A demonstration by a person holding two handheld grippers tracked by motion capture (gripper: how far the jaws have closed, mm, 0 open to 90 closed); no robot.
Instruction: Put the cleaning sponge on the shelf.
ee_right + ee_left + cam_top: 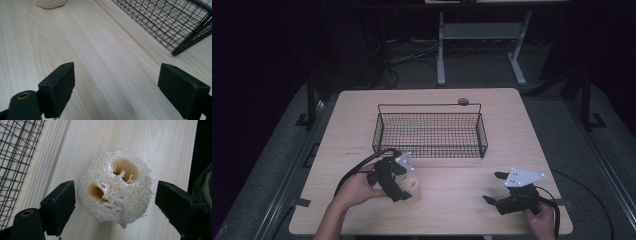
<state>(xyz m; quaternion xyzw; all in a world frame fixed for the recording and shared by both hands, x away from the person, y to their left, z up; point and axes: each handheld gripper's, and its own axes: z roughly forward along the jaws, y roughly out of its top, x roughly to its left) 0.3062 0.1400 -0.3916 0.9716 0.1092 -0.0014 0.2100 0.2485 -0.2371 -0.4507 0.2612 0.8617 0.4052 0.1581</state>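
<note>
Two grippers work over a pale wood table (512,115) in a dark room. The left gripper (115,195) hangs above a loofah (115,195) near the table's front-left edge, jaws wide on either side of it, one close to its edge, neither pressing it. The loofah lies flat on the wood, two holes facing up. The right gripper (493,187) sits near the front-right corner, jaws wide, with bare wood between them. A black wire basket (482,135) stands at the table's middle, toward the far edge, with a small round disc (463,101) behind it. Beyond the table, grey floor, cables and a white frame (441,50) show dimly.
</note>
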